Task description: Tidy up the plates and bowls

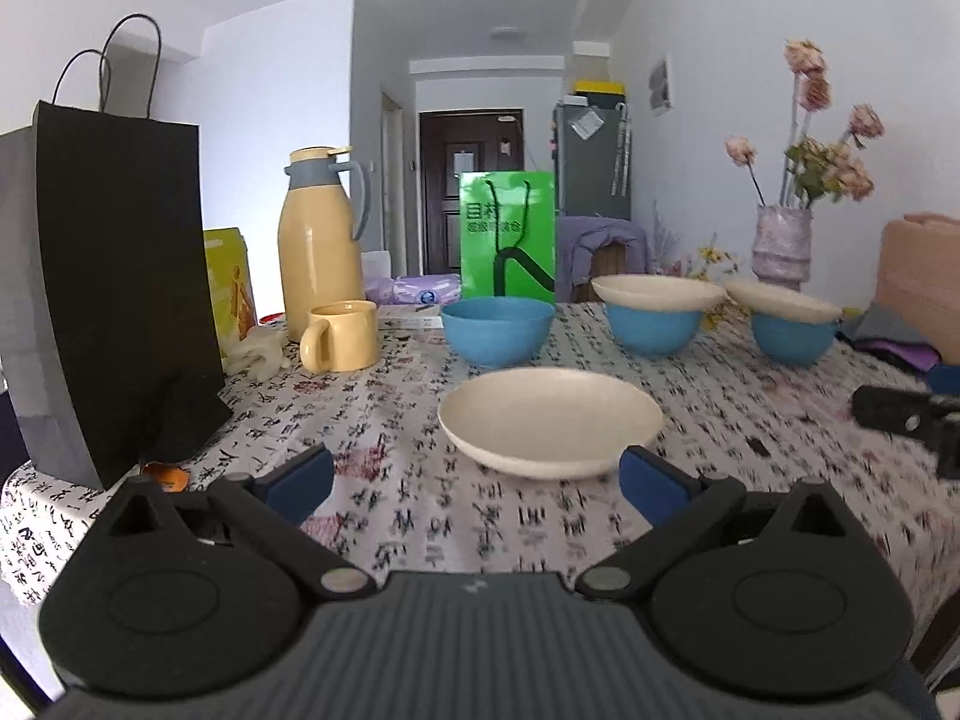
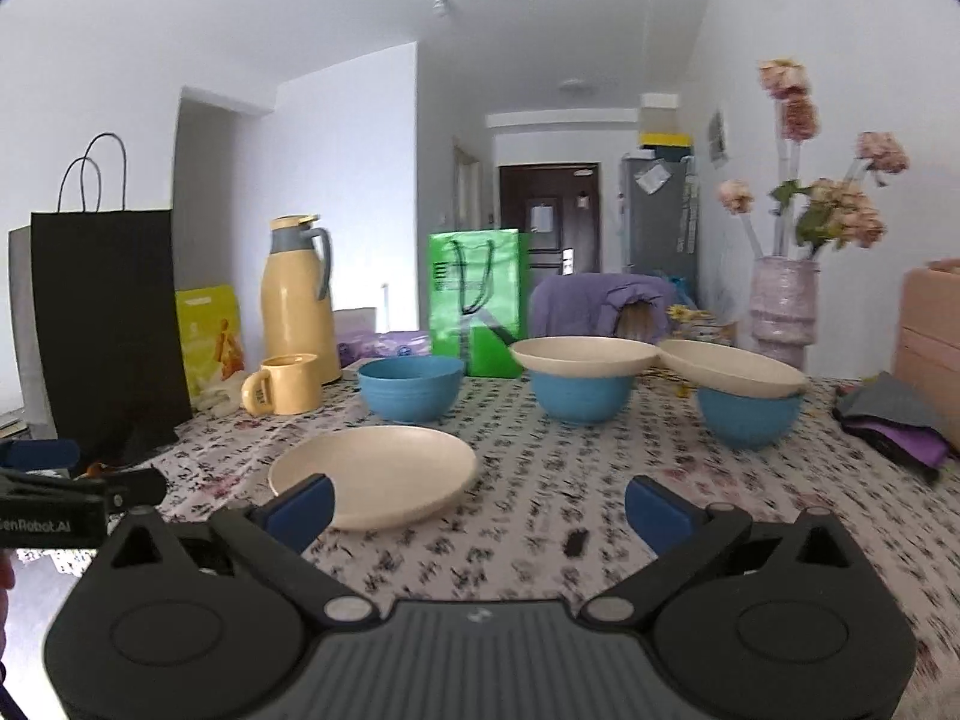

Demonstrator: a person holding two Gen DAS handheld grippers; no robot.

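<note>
Cream shallow plate (image 1: 549, 420) lies alone on the calligraphy-print tablecloth (image 1: 750, 438), near both grippers. Behind it stand three round blue bowls: the left bowl (image 1: 497, 330) uncovered, the middle bowl (image 1: 653, 331) and right bowl (image 1: 791, 341) each capped by a cream plate, the right one seemingly tilted. Left gripper (image 1: 477, 480) and right gripper (image 2: 478, 510) hover with fingers spread, holding nothing.

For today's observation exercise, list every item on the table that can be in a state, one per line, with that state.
Left claw: open, holding nothing.
Right claw: open, holding nothing.
Front plate: flat on the tablecloth, bare.
Left bowl: upright, uncovered.
Middle bowl: upright, plate on top.
Right bowl: upright, tilted plate on top.
Mug: upright.
Flask: upright, lid shut.
</note>
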